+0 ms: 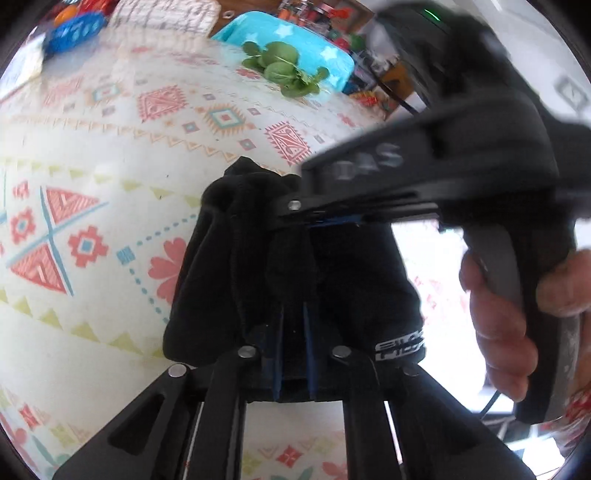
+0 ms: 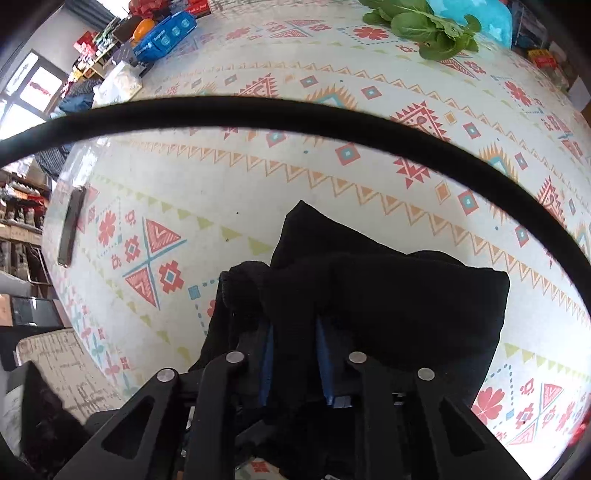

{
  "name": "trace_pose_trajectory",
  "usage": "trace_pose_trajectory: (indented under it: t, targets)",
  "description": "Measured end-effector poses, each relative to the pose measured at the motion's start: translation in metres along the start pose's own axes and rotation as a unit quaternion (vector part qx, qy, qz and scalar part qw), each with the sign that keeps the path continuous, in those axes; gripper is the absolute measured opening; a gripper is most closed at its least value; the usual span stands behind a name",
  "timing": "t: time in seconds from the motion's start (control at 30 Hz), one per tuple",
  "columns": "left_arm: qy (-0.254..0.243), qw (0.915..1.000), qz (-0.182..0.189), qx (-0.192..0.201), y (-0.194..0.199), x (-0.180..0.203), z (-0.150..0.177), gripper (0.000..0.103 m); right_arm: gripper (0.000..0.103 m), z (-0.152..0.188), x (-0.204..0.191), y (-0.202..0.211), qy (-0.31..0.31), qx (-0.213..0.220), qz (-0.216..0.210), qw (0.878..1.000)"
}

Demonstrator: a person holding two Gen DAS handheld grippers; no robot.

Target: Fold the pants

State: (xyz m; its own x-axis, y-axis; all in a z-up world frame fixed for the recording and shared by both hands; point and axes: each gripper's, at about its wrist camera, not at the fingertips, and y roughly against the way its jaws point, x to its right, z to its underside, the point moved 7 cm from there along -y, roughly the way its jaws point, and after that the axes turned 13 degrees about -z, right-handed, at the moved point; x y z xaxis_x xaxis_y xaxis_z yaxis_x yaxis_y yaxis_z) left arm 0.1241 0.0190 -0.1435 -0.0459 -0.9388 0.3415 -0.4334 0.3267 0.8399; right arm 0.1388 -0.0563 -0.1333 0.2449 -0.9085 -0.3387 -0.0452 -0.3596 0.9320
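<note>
A: Nearest the left wrist camera, what do you see?

B: The left gripper (image 1: 293,317), its blue pads drawn in tight, with a fold of the black pants (image 1: 236,266) pinched between them. The cloth bunches up just beyond the fingertips and hangs down on both sides.

A: And the right one?

B: The right gripper (image 2: 295,325) is narrow too. Black fabric fills the gap between its blue pads and they press on it, so it is gripping the pants (image 2: 388,295) as well. In the left wrist view that same gripper (image 1: 306,218) comes in from the right, above the bundle, tips buried in the cloth, with a person's hand (image 1: 498,314) wrapped round its grey handle.

A: Where are the pants lying?

B: On a table covered by a cream tablecloth (image 1: 110,166) printed with red, teal and orange geometric shapes. The garment is a crumpled heap on the near part of the table, directly under both grippers. A small white logo (image 1: 399,349) shows on its near right edge.

A: Anything else on the table?

B: At the far side, a bunch of leafy greens (image 1: 286,72), with a turquoise cloth with white stars (image 1: 306,40) just behind it. A blue package (image 2: 164,35) sits at the far left, and a black cable (image 2: 295,114) arcs across the right wrist view, close to the lens.
</note>
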Motion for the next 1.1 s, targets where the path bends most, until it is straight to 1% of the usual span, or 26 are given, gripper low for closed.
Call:
trace_pose_trajectory:
  t: [0.17,0.3,0.4,0.47,0.53,0.6,0.63,0.67,0.7,0.73,0.8,0.83,0.87,0.9,0.93,1.0,1.03,1.07,1.1]
  targets:
    - [0.018,0.9996,0.009,0.018,0.02,-0.009,-0.01,0.008,0.019,-0.004,-0.009,0.018,-0.003,0.023,-0.029,0.999]
    - [0.033,0.9992,0.003,0.024,0.028,-0.024,-0.015,0.008,0.019,-0.013,-0.025,0.019,0.002,0.023,-0.041,0.999]
    - [0.048,0.9988,-0.004,0.008,0.02,-0.04,-0.01,0.008,0.019,-0.018,-0.033,0.004,-0.002,0.012,-0.041,0.999]
    - [0.05,0.9987,-0.003,-0.008,0.009,-0.045,-0.007,0.008,0.02,-0.019,-0.032,-0.009,-0.008,0.0,-0.033,0.999]
    - [0.046,0.9988,0.0,-0.017,0.004,-0.044,-0.006,0.009,0.028,-0.017,-0.028,-0.023,-0.014,-0.014,-0.023,1.0]
    - [0.041,0.9989,0.01,-0.017,0.008,-0.043,-0.007,0.01,0.031,-0.016,-0.026,-0.025,-0.011,-0.012,-0.021,1.0]
    - [0.038,0.9989,0.017,-0.019,0.011,-0.043,-0.007,0.014,0.035,-0.016,-0.027,-0.022,-0.008,-0.008,-0.026,1.0]
    - [0.035,0.9989,0.022,-0.021,0.016,-0.044,-0.007,0.019,0.039,-0.016,-0.028,-0.018,-0.007,-0.002,-0.033,0.999]
    - [0.032,0.9989,0.026,-0.02,0.019,-0.046,-0.008,0.021,0.049,-0.016,-0.029,-0.009,-0.006,0.009,-0.044,0.999]
    - [0.029,0.9988,0.033,-0.019,0.024,-0.05,-0.009,0.025,0.058,-0.016,-0.029,-0.002,-0.006,0.019,-0.051,0.998]
    - [0.033,0.9987,0.035,-0.016,0.03,-0.057,-0.014,0.029,0.063,-0.016,-0.026,0.023,-0.01,0.057,-0.064,0.996]
    - [0.037,0.9987,0.033,-0.014,0.032,-0.062,-0.017,0.03,0.064,-0.015,-0.02,0.037,-0.017,0.079,-0.071,0.994]
    - [0.044,0.9984,0.032,-0.013,0.031,-0.068,-0.021,0.03,0.064,-0.012,-0.011,0.053,-0.029,0.101,-0.068,0.992]
    - [0.049,0.9982,0.03,-0.014,0.031,-0.073,-0.023,0.03,0.064,-0.009,-0.003,0.062,-0.038,0.113,-0.057,0.991]
    - [0.057,0.9979,0.022,-0.02,0.025,-0.078,-0.028,0.03,0.064,-0.003,0.012,0.073,-0.051,0.129,-0.03,0.99]
    - [0.065,0.9972,0.028,-0.022,0.022,-0.079,-0.036,0.03,0.064,0.014,0.036,0.086,-0.082,0.148,0.005,0.986]
    - [0.063,0.9973,0.032,-0.018,0.022,-0.074,-0.042,0.03,0.064,0.022,0.042,0.088,-0.097,0.153,0.001,0.983]
    - [0.054,0.9981,0.025,-0.015,0.02,-0.07,-0.048,0.03,0.064,0.034,0.05,0.088,-0.114,0.155,-0.002,0.981]
    - [0.042,0.999,0.013,-0.01,0.017,-0.065,-0.054,0.03,0.064,0.044,0.055,0.086,-0.122,0.154,0.007,0.98]
